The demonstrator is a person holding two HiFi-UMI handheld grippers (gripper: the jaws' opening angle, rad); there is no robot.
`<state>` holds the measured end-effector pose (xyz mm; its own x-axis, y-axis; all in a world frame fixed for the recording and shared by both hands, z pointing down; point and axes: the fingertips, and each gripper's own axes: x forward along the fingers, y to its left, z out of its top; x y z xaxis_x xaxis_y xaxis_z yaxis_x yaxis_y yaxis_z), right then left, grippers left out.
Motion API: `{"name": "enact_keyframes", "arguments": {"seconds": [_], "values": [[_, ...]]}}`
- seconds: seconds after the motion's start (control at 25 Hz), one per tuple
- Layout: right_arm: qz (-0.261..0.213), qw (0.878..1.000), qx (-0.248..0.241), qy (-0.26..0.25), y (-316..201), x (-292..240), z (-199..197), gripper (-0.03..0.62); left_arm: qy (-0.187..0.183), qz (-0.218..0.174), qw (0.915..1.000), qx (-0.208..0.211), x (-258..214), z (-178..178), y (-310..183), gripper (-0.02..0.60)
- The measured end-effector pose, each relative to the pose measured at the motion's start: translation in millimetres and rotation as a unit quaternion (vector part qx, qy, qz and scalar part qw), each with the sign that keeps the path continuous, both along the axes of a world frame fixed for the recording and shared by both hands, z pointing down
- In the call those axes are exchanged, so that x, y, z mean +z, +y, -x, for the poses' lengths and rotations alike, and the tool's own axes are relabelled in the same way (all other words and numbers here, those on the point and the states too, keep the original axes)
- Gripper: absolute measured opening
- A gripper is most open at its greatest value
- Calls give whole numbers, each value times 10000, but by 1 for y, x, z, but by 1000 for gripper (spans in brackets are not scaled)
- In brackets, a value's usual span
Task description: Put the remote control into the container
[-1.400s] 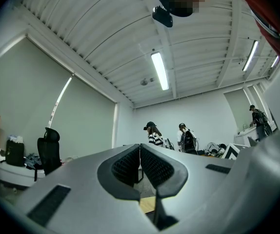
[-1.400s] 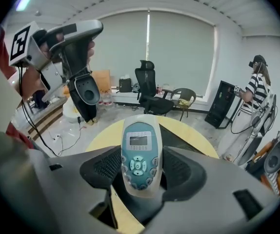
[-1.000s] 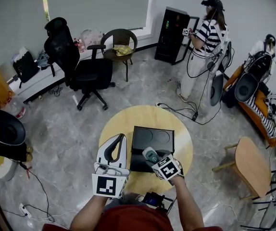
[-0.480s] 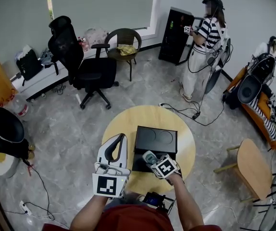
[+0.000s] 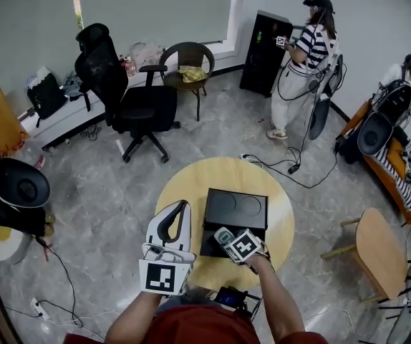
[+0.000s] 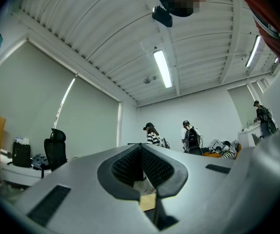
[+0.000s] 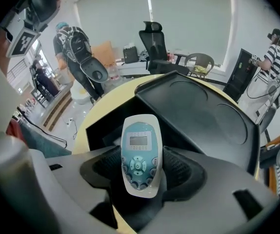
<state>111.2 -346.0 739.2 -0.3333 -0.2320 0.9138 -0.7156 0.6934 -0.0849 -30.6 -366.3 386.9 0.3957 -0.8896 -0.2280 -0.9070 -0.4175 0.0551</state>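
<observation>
Right gripper [image 7: 142, 173] has nudged left. Its ribbed black pads pinch the remote [image 7: 140, 152] by its lower half: glossy white shell, teal face, small grey screen, round buttons. It hangs over the matte black container [image 7: 203, 106] by the near edge of the round yellow wooden table [image 5: 281, 224]. Left gripper [image 6: 141, 160] is pressed together on nothing. The floor [image 5: 105, 192] is grey and marbled.
</observation>
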Motion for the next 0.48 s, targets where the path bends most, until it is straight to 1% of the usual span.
{"name": "enact_keyframes", "arguments": {"seconds": [0.48], "values": [[422, 9990, 44, 173, -1, 29, 2, 275, 14, 58, 10000, -32, 6, 3, -5, 17]]}}
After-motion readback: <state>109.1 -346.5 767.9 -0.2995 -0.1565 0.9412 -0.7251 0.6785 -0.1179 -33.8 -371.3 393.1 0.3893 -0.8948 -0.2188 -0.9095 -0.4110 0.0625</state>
